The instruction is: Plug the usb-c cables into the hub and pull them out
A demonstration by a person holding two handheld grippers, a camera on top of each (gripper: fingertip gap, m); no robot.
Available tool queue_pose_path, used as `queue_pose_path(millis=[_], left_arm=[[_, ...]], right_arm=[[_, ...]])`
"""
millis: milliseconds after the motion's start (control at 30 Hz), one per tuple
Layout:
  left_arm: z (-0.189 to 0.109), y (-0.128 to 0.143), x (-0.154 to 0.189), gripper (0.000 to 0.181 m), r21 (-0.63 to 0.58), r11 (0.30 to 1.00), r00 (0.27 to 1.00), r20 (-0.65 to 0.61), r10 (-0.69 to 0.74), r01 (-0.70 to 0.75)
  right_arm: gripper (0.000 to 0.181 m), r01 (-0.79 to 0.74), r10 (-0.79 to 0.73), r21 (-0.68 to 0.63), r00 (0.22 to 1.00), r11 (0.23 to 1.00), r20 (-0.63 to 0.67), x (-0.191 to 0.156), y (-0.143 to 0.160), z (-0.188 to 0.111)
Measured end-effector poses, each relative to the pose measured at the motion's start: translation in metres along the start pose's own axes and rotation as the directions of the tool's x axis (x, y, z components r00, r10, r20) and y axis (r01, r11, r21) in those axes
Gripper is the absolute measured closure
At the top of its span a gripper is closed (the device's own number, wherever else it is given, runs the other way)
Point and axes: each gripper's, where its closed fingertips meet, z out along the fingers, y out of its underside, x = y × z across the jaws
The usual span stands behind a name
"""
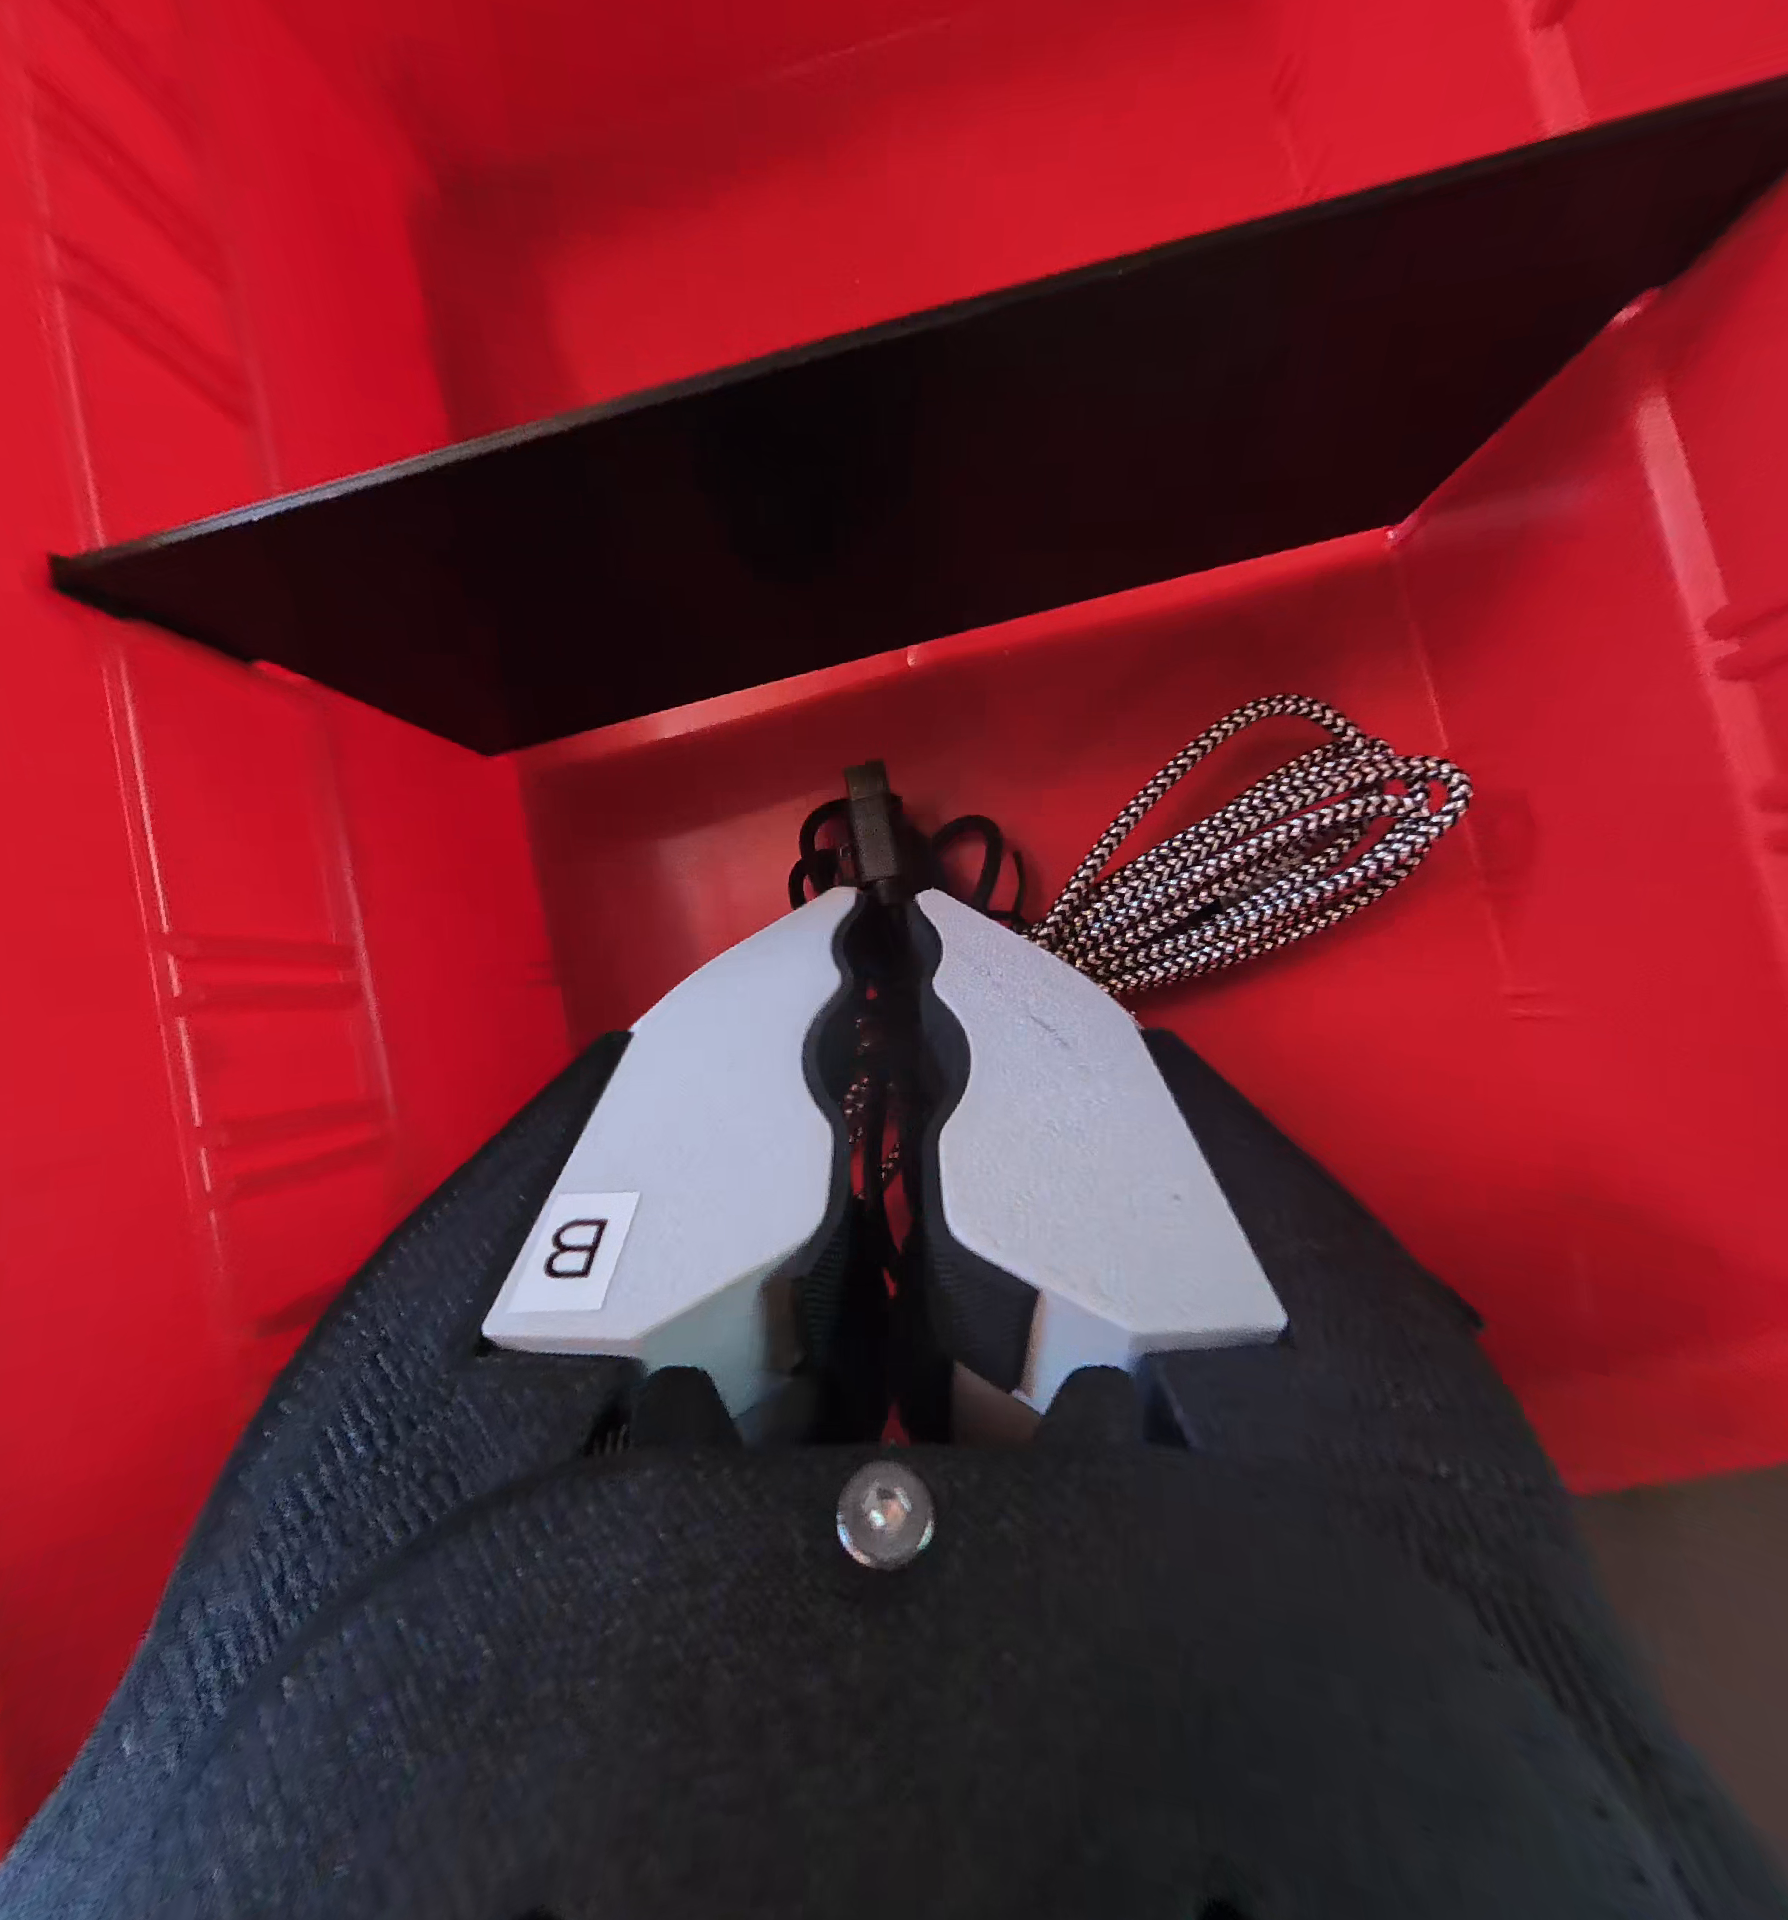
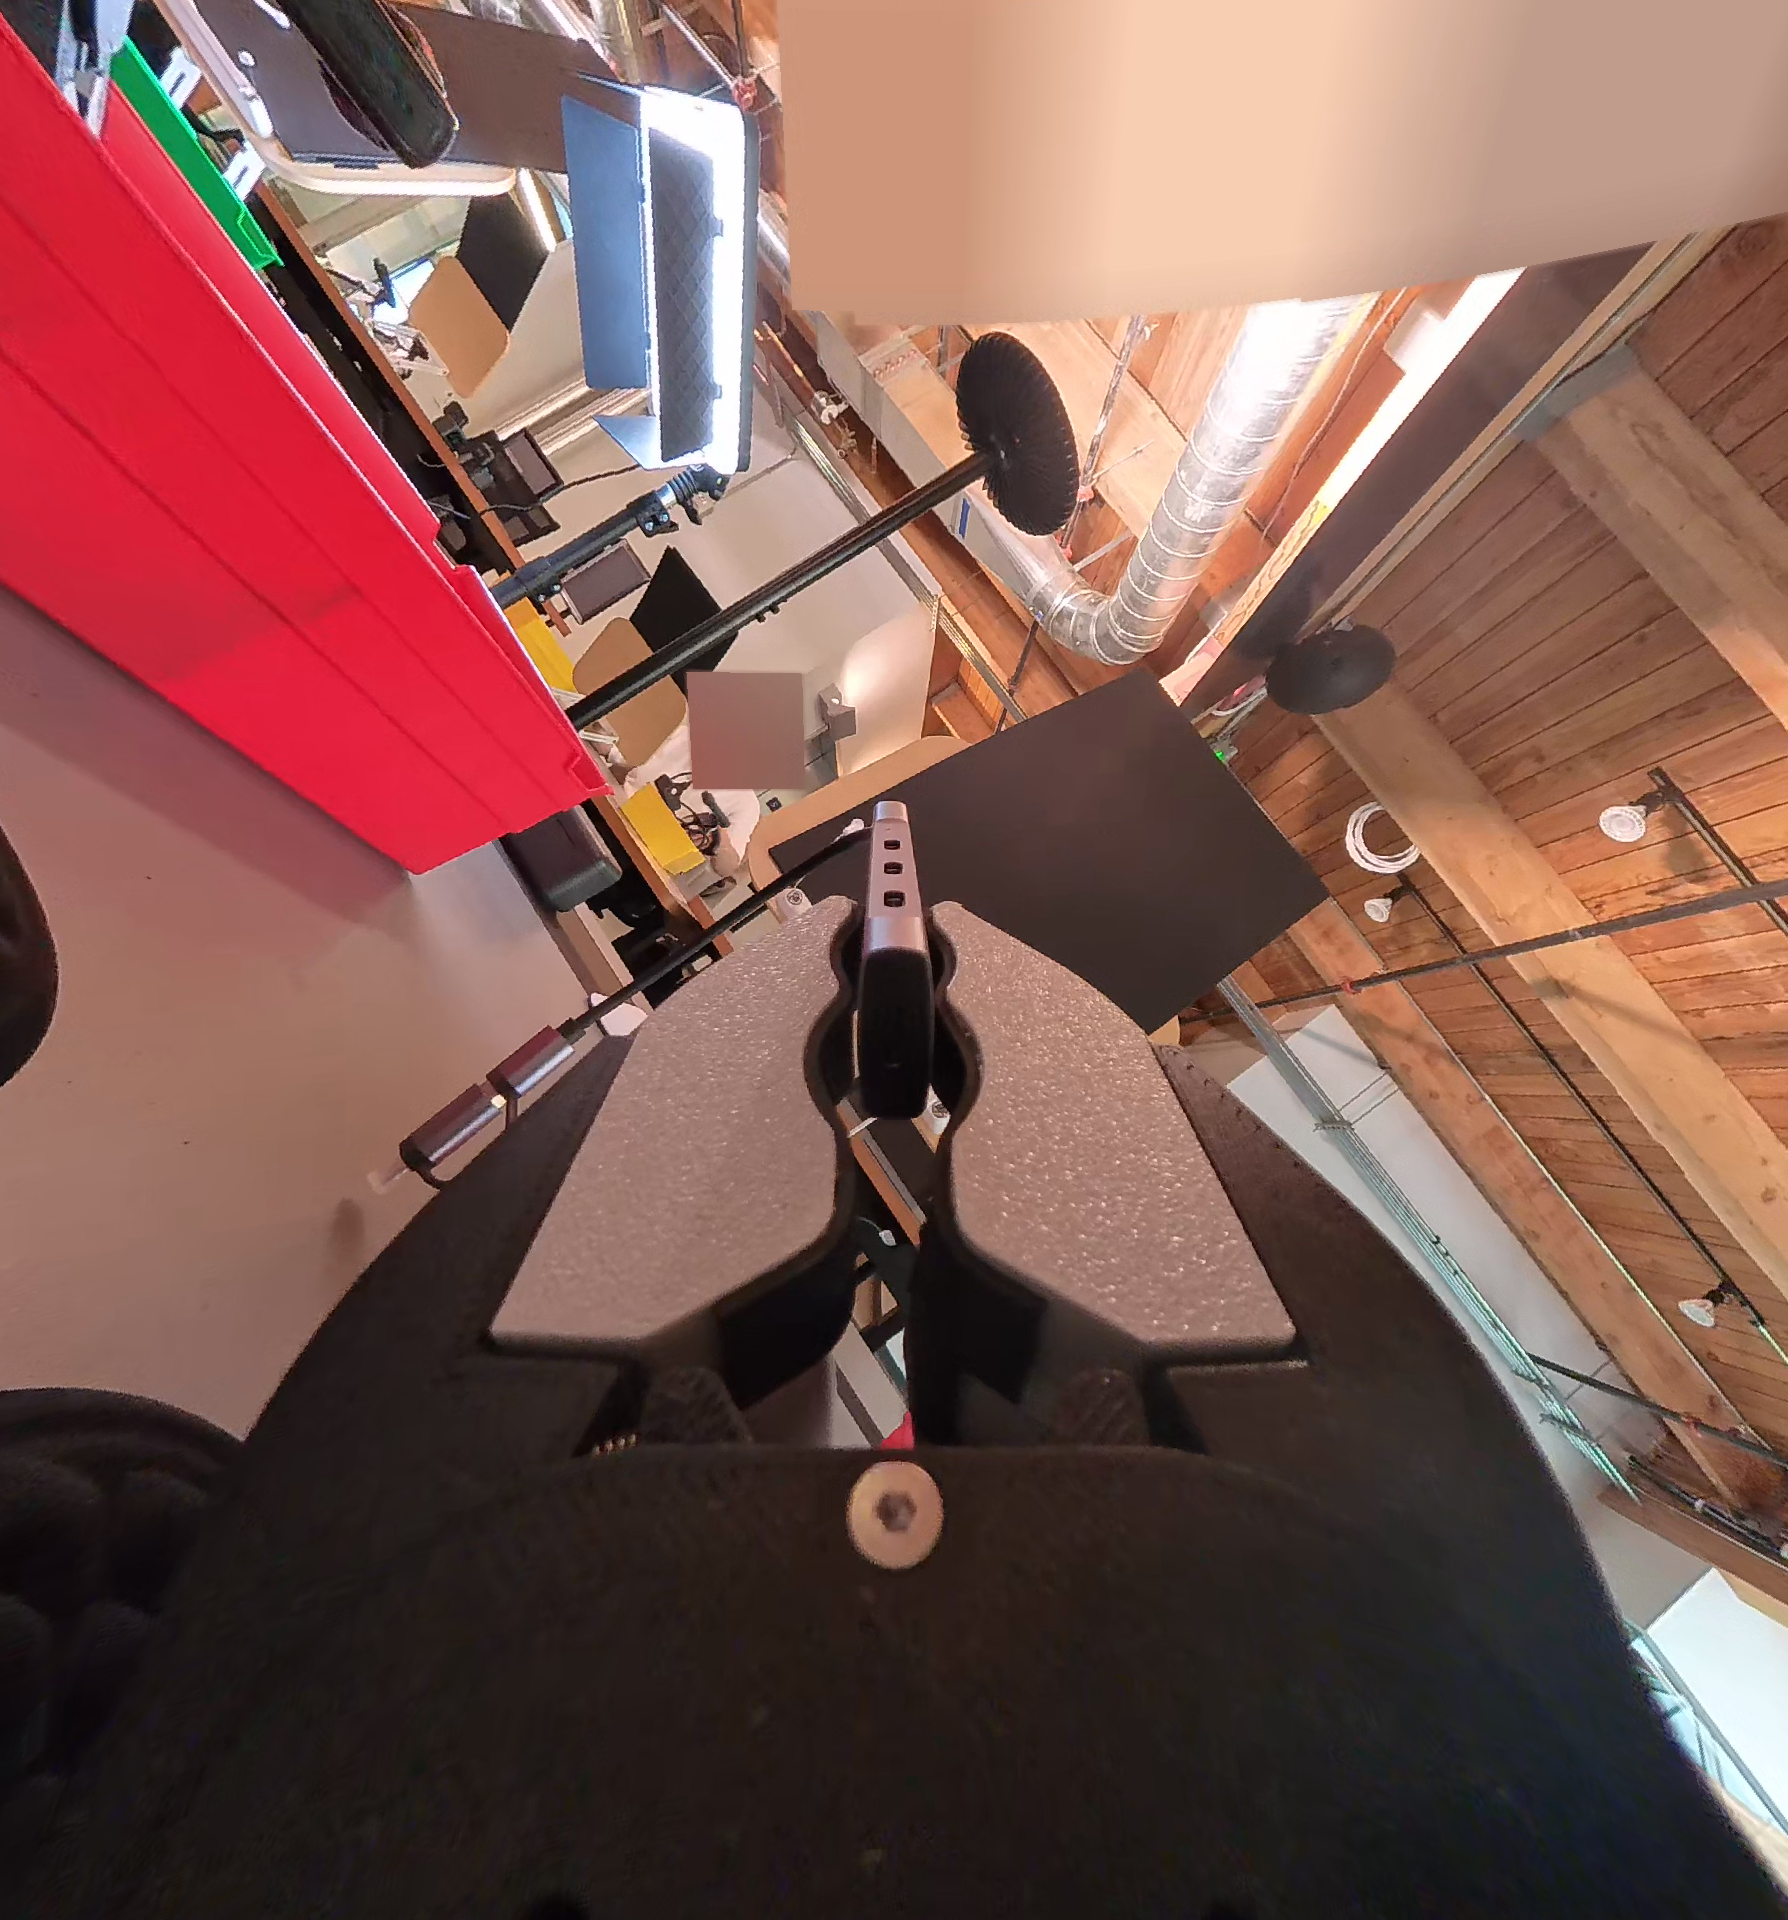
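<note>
A white sticker (image 1: 573,1250) bearing a single printed character sits on the left gripper's (image 1: 885,902) left finger; nothing else in either view carries readable writing.

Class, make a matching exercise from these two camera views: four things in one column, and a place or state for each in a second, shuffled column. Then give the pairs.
Things:
1. black plug
2. hub
3. braided cable
4. black divider

States:
A. coiled on the bin floor
B. clamped in the right tool
C. spans the red bin
D. pinched in the left tool

Pairs: 1-D, 2-B, 3-A, 4-C
</note>
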Motion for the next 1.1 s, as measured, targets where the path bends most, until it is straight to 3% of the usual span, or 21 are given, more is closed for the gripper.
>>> queue_pose_path(millis=[233,400,567,667,767,867,967,1000,1100], left_arm=[[-0.013,-0.011,0.000,0.178,0.074,0.985,0.982,0.112,0.150,-0.159],[-0.067,-0.045,0.010,0.179,0.177,0.926,0.927,0.244,0.286,-0.333],[-0.132,-0.089,0.065,0.180,0.242,0.814,0.843,0.259,0.471,-0.529],[-0.150,-0.103,0.120,0.179,0.268,0.732,0.778,0.166,0.605,-0.626],[-0.134,-0.084,0.195,0.179,0.276,0.687,0.688,-0.112,0.717,-0.672],[-0.087,-0.035,0.241,0.178,0.146,0.668,0.602,-0.328,0.729,-0.729],[-0.041,-0.001,0.262,0.177,0.100,0.690,0.595,-0.427,0.681,-0.717],[-0.034,-0.006,0.262,0.178,0.129,0.722,0.629,-0.405,0.664,-0.680],[-0.037,-0.007,0.264,0.178,0.228,0.755,0.621,-0.451,0.641,-0.614]], right_arm=[[0.173,-0.015,0.015,-0.005,1.000,1.000,0.001,0.001,0.002,0.000],[0.173,-0.023,0.023,-0.009,1.000,1.000,0.003,0.001,0.003,0.000],[0.173,0.000,0.000,-0.012,1.000,1.000,0.013,-0.001,0.003,0.001],[0.173,0.032,-0.031,-0.010,0.999,0.999,0.023,-0.004,0.002,0.001],[0.173,0.082,-0.081,-0.006,0.996,0.997,0.027,-0.004,0.000,0.000],[0.173,0.090,-0.090,-0.004,0.995,0.996,0.031,-0.004,0.001,-0.001],[0.173,0.084,-0.084,-0.003,0.996,0.996,0.030,-0.003,0.002,0.000],[0.173,0.085,-0.084,-0.004,0.996,0.996,0.033,-0.004,0.002,0.000],[0.173,0.091,-0.090,-0.003,0.995,0.996,0.037,-0.006,0.002,0.001]])
